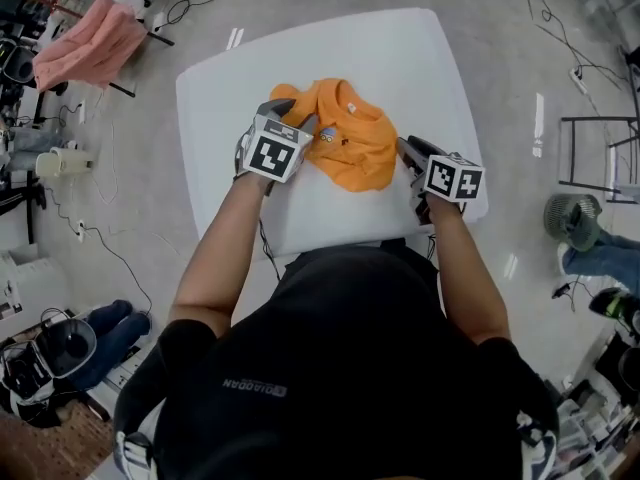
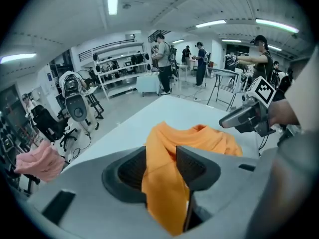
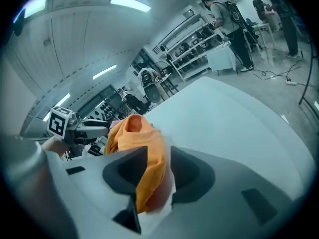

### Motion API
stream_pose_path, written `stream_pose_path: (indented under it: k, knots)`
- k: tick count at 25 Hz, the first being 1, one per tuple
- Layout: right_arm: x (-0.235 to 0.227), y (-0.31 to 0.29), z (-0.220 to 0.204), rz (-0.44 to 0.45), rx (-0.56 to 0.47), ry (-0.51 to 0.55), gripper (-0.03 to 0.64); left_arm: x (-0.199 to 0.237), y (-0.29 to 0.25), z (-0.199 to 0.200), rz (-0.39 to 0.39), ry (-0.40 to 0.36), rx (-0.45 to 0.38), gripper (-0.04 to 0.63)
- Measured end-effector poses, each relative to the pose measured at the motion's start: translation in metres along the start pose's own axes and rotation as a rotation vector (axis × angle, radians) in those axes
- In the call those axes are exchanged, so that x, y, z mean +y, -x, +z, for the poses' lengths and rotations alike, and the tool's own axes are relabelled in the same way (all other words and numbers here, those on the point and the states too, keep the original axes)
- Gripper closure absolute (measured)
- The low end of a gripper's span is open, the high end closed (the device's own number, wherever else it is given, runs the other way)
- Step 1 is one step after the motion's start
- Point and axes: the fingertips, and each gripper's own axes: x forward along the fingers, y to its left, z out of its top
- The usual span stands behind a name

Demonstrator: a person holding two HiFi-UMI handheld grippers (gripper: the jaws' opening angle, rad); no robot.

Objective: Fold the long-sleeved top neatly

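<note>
One garment: an orange long-sleeved top (image 1: 352, 146), lying on the white desk (image 1: 420, 58), about midway across it and towards the person's side.
Shape of the top: a compact, rumpled bundle, with the collar (image 1: 345, 95) and a small chest print (image 1: 330, 136) facing up; no sleeve trails out over the desk.
Left tongs (image 2: 162, 161): at the bundle's left edge, jaws wide apart; a strip of orange cloth hangs loosely through the gap and the pads do not press on it.
Right tongs (image 3: 158, 166): at the bundle's right edge, jaws parted; a hem of the top lies between them, against one pad and clear of the other, so nothing is gripped.
Done, as judged: the sleeves and sides appear already gathered inward, since the outline is far narrower than a spread garment.
Left, as judged: the surface is creased and the edges are uneven, so smoothing and squaring are probably outstanding, perhaps a last fold.
Stage, as judged: past the middle, not yet neat.
</note>
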Motion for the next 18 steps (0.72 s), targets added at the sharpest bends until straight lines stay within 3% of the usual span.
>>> stream_pose_path:
  k: [2, 6, 10, 13, 14, 16, 18]
  knots:
    - [-0.003, -0.002, -0.003, 0.003, 0.008, -0.021, 0.46, -0.009, -0.013, -0.003, 0.013, -0.048, 0.046, 0.406]
    - [-0.005, -0.006, -0.009, 0.038, 0.02, -0.105, 0.439, 0.006, -0.027, -0.026, 0.158, -0.193, 0.179, 0.396]
    - [-0.007, -0.01, -0.019, 0.116, 0.059, -0.237, 0.411, 0.009, -0.028, -0.026, 0.15, -0.152, 0.172, 0.405]
    - [0.002, -0.017, -0.024, 0.212, 0.086, -0.361, 0.407, 0.015, -0.021, -0.019, 0.173, -0.124, 0.144, 0.536]
    - [0.004, -0.019, -0.026, 0.231, 0.099, -0.389, 0.41, 0.018, -0.017, -0.018, 0.18, -0.107, 0.135, 0.549]
    - [0.004, -0.023, -0.032, 0.234, 0.135, -0.4, 0.459, 0.025, -0.011, -0.019, 0.196, -0.072, 0.125, 0.555]
    - [0.0, -0.024, -0.038, 0.206, 0.167, -0.37, 0.562, 0.035, -0.002, -0.02, 0.223, -0.052, 0.115, 0.557]
